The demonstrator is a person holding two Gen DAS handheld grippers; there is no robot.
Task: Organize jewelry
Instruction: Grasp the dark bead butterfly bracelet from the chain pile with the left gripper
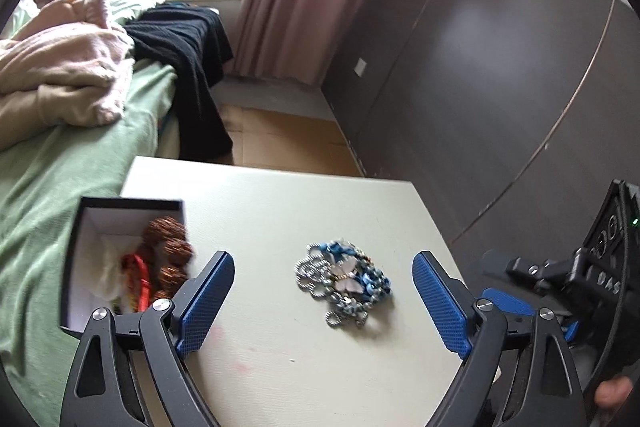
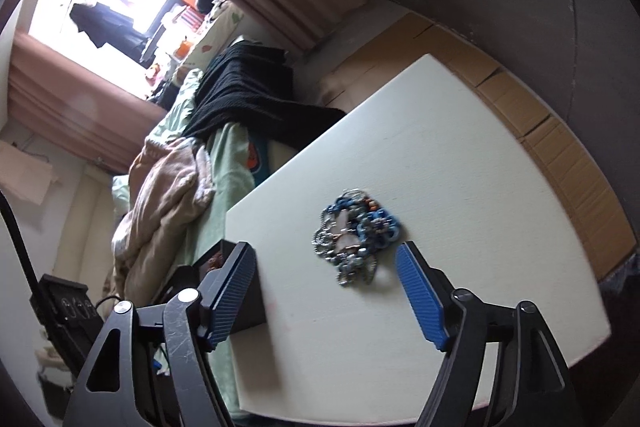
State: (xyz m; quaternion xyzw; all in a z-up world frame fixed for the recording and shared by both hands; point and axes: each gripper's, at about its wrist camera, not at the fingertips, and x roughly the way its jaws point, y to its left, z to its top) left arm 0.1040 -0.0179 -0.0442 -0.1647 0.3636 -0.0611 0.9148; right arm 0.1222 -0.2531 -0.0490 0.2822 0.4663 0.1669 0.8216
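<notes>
Looking down over the white table [image 1: 280, 367], we take the blue butterfly bracelet [image 1: 344, 277] as our landmark: it lies in a loose heap of silver links and blue beads on the bare tabletop, touched by neither tool. Our left gripper [image 1: 323, 301] hovers just on the near side of it with its jaws spread wide, one blue pad to each side of the heap and nothing between them. Our right gripper [image 2: 325, 293] is likewise held near the bracelet [image 2: 354, 237], jaws spread wide and gripping nothing, the heap sitting just beyond its fingertips. To the left of the bracelet, at the table's edge, stands the open black box [image 1: 86, 227] with a white lining; inside it we see brown carved beads [image 1: 170, 247] and a red cord [image 1: 140, 281]. In the right wrist view only a corner of that box [image 2: 224, 255] shows behind the left finger. Farther left of the bracelet, past the box, is the bed with a green sheet [image 1: 48, 195], a beige blanket [image 1: 60, 67] and a black garment [image 1: 188, 59] draped over its corner
</notes>
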